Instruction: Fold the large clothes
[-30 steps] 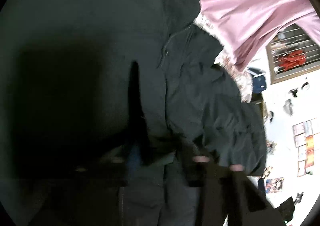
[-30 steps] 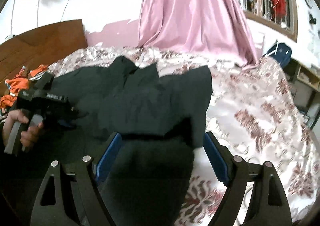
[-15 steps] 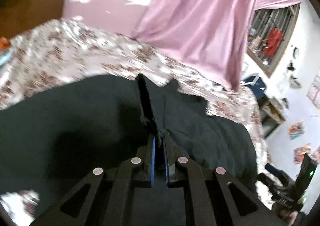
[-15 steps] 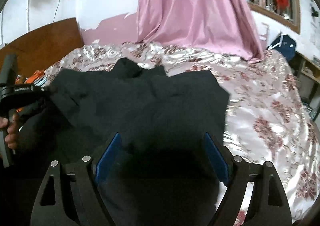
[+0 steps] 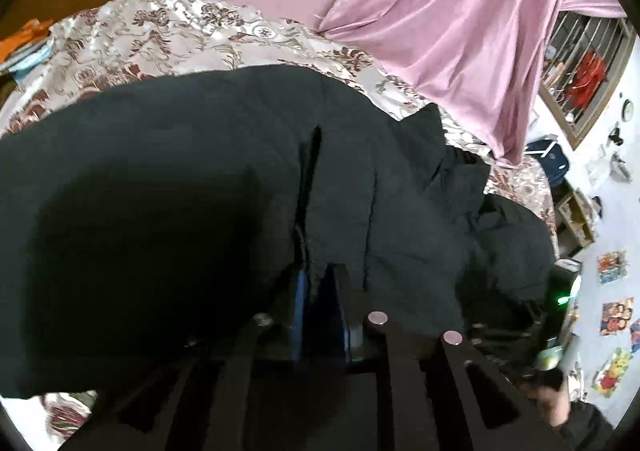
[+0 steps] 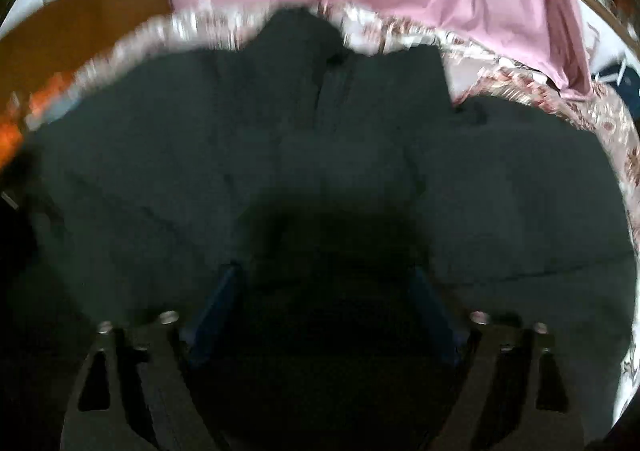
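A large black garment lies spread over a floral bedspread. My left gripper is shut on a fold of the black garment, its blue pads pinching a raised ridge of cloth. In the right wrist view the same garment fills most of the frame, blurred by motion. My right gripper is open, its blue pads wide apart and low over the dark cloth, holding nothing.
A pink curtain hangs behind the bed, and a barred window is at the right. A wooden headboard and orange clothes are at the left. Shelves and posters line the white wall.
My left gripper has stayed shut on the garment's fold and tilted, the cloth now spread wider. My right gripper has moved forward and down over the garment, staying open.
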